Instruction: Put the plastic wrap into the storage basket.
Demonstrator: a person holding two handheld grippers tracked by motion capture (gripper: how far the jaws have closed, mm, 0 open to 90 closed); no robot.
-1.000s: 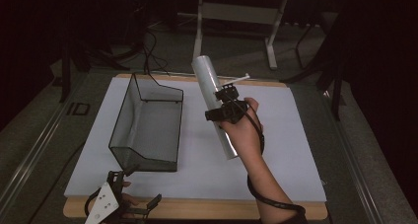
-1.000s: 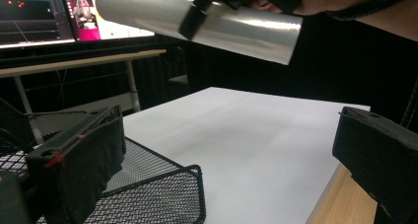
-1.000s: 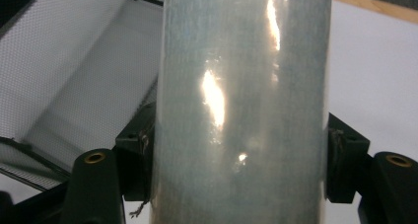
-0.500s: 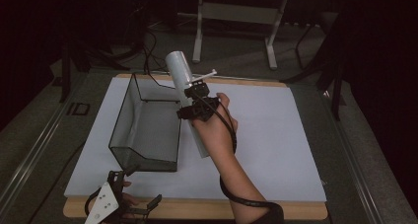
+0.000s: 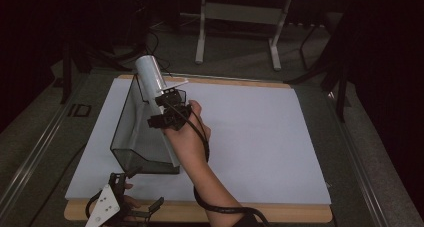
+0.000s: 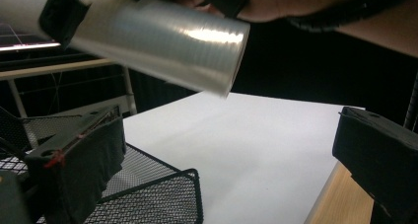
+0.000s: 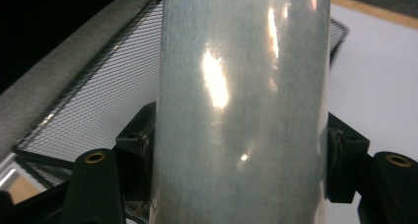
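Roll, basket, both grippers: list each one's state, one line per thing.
roll: clear film roll, lifted off the table, tilted, over the basket, clamped at mid-length.
mesh basket: black, open-topped, upright on the white mat, nothing seen inside.
right gripper: shut on the roll, jaws pressing its two sides.
left gripper: low at the table's near edge, jaws apart, nothing between them.
white mat: flat on the table.

Tabletop [image 5: 280, 214]: wooden, light-coloured edge visible at front and rear; 1 white sheet [image 5: 260, 137] covers most of its surface; 1 black wire-mesh basket [image 5: 131, 132] stands on the sheet's left part.
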